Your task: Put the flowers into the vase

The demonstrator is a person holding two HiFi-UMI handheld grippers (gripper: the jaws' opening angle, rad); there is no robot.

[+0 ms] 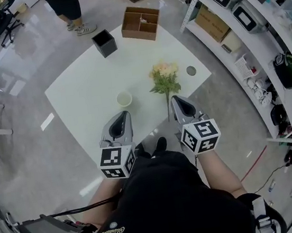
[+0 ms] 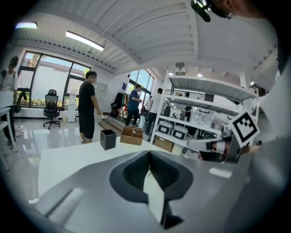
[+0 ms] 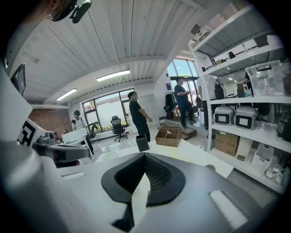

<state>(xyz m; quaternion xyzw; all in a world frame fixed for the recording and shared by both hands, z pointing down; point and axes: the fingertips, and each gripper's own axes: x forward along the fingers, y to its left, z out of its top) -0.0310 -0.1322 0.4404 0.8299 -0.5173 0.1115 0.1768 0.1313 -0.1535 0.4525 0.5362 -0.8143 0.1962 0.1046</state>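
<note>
Flowers (image 1: 164,79) lay on surface (image 1: 79,95), blooms away, stem end pointing back toward you, just beside R tongs (image 1: 179,103) and nearer than L tongs (image 1: 122,117). Both tongs shut, empty; R needed opening first.

The flowers (image 1: 164,79) are a small bunch lying flat on the white table (image 1: 79,95), right of its middle. Pale yellow and peach blossoms sit at the far end of the bunch. Below them green leaves spread out to both sides, and a thin dark stem runs straight back toward the near edge of the table. The vase (image 1: 124,98) is a small, pale, round vessel standing upright, seen from above so that its open mouth shows as a ring. It stands to the left of the flowers, near them but apart. Nothing is in it.
</note>
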